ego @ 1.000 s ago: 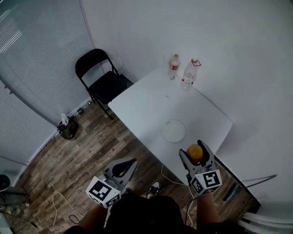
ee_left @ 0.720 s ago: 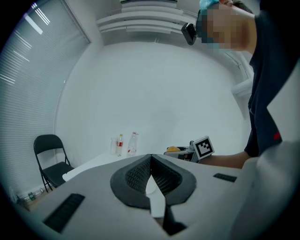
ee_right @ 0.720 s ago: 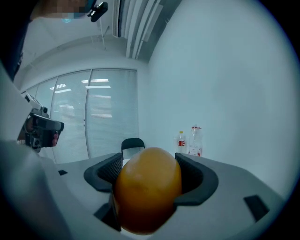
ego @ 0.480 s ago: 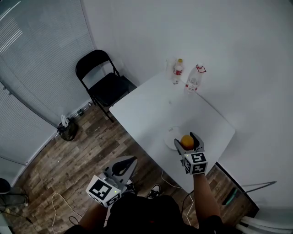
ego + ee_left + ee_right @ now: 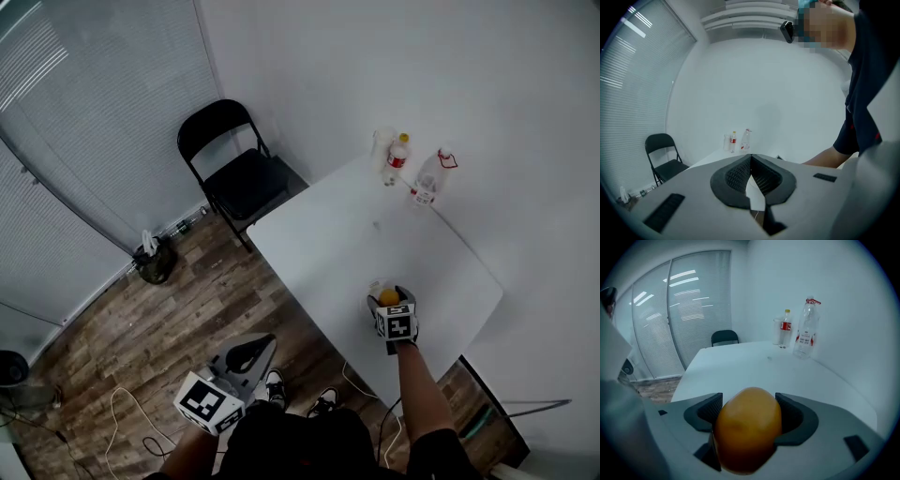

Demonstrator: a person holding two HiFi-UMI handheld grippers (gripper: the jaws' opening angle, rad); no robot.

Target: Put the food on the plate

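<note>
In the head view an orange fruit (image 5: 388, 297) sits between the jaws of my right gripper (image 5: 389, 298), which is shut on it above the near part of the white table (image 5: 337, 234). Only a pale sliver of the white plate (image 5: 376, 284) shows at the gripper's far left side. The right gripper view has the orange (image 5: 747, 427) filling the gap between both pads, with bare tabletop (image 5: 740, 364) ahead and the plate hidden. My left gripper (image 5: 265, 345) hangs low over the wooden floor, jaws shut and empty; its pads (image 5: 740, 172) meet in the left gripper view.
Two plastic bottles (image 5: 398, 157) (image 5: 428, 178) and a clear cup (image 5: 777, 331) stand at the table's far corner by the wall. A black folding chair (image 5: 239, 164) stands left of the table. Cables (image 5: 122, 412) lie on the floor near my feet.
The right gripper has carried the orange forward from the table's near edge to over the plate, now covering most of it. The left gripper has stayed low and shut.
</note>
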